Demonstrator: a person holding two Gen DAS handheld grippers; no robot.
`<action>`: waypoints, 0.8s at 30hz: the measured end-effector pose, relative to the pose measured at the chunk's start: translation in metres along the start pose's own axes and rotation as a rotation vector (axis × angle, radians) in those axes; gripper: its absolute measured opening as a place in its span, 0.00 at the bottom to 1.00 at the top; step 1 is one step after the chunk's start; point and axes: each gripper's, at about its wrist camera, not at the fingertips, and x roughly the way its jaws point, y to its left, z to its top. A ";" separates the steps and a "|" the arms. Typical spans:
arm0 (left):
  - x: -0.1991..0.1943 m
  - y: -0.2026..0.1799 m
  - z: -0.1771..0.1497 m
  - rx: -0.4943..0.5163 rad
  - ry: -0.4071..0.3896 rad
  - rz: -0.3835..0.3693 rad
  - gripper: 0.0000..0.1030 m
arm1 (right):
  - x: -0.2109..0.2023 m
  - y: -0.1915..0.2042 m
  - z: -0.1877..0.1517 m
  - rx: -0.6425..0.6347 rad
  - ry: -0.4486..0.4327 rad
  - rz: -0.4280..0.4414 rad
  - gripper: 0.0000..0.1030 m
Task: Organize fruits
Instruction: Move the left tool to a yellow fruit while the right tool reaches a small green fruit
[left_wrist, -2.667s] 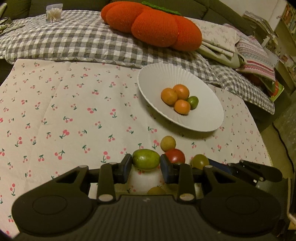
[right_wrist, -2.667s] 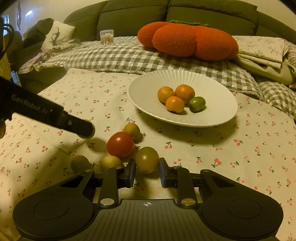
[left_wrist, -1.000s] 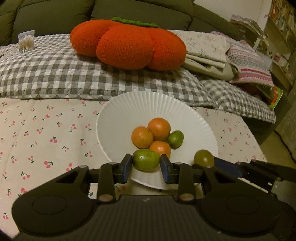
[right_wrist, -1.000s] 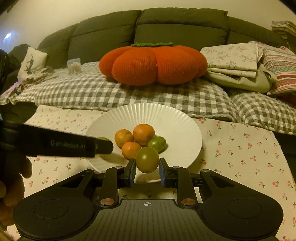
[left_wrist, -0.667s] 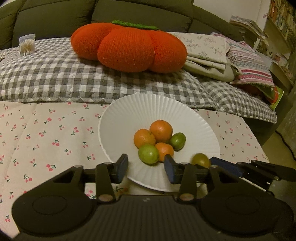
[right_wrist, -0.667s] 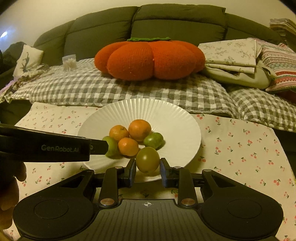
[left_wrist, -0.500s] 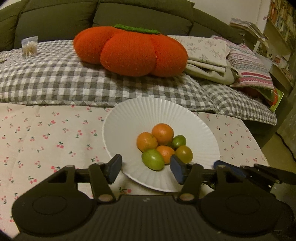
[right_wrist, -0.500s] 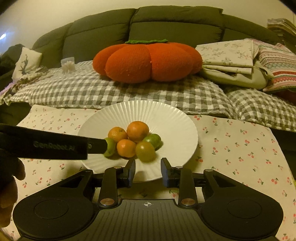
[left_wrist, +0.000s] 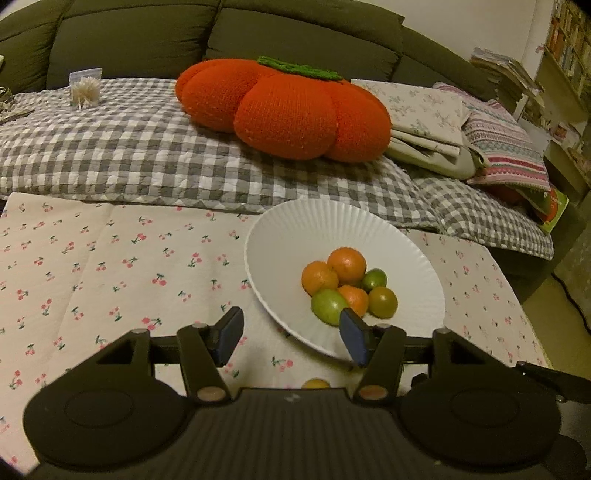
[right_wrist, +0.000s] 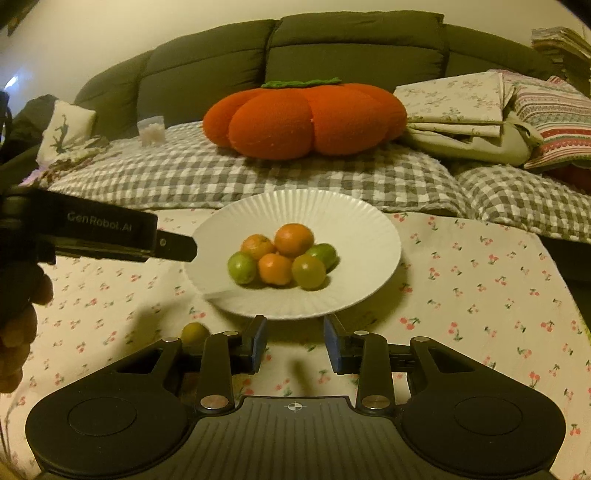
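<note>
Cherry-print surface (right_wrist: 480, 295) before a sofa (right_wrist: 332, 48): six fruits (right_wrist: 280, 258) piled in a white plate (right_wrist: 354, 221); left tongs (left_wrist: 288, 332) and right tongs (right_wrist: 295, 343) both released, empty, just opened.

My white ribbed plate (right_wrist: 373, 236) holds three orange fruits (right_wrist: 294, 239), two bright green ones (right_wrist: 242, 267) and an olive-green one (right_wrist: 308, 272) nearest me. Under the plate lies a cream cloth (right_wrist: 480, 295) printed with small red cherries on green stems. Behind the plate a grey-and-white checked blanket (right_wrist: 295, 177) carries an orange pumpkin cushion (right_wrist: 306, 122) with a green top, against a dark olive sofa (right_wrist: 332, 51). My grippers' pads are blue (left_wrist: 352, 336) on black bodies.
</note>
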 end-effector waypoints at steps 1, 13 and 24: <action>-0.002 0.000 -0.002 0.001 0.006 0.002 0.55 | -0.001 0.001 -0.002 0.000 0.006 0.005 0.32; -0.048 0.006 -0.034 0.061 0.121 0.032 0.55 | -0.013 0.015 -0.017 0.036 0.041 0.066 0.38; -0.072 -0.011 -0.076 0.201 0.182 0.033 0.55 | -0.019 0.015 -0.023 0.077 0.063 0.101 0.38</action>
